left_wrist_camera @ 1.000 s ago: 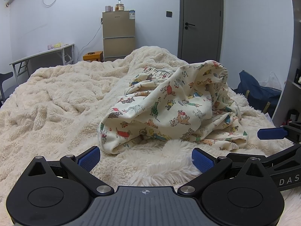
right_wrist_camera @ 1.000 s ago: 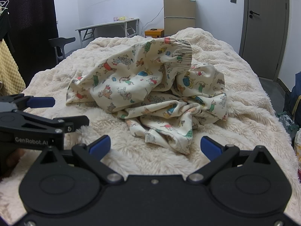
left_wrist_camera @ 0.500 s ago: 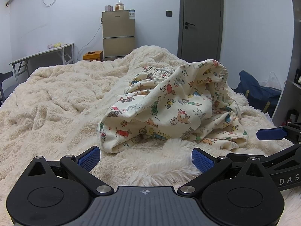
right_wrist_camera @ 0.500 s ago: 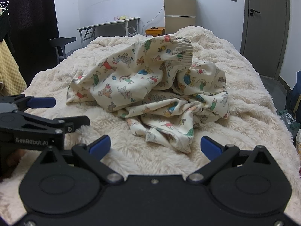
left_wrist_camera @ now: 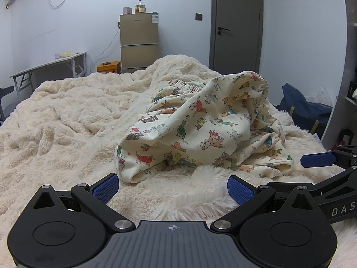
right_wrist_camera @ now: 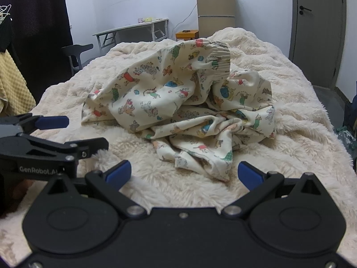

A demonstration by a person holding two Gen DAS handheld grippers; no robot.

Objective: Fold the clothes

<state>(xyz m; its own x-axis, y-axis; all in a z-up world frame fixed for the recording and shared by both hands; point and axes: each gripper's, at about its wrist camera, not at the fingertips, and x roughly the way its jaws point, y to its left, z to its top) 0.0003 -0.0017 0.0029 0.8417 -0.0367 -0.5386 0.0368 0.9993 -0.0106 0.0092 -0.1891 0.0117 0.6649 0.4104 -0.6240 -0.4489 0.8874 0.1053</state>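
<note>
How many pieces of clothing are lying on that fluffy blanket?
1 that I can tell: a crumpled cartoon-print garment heaped mid-blanket, just ahead of both open grippers. The heap could hide a second piece underneath.

**Crumpled printed garment on the bed**

The garment is cream cloth printed all over with small cartoon animals in red, green, blue and orange. It lies unfolded in a bunched, rumpled heap on the fluffy cream bed cover. A gathered elastic band stands up at the top of the heap, and a loose flap trails toward the near edge.
</note>
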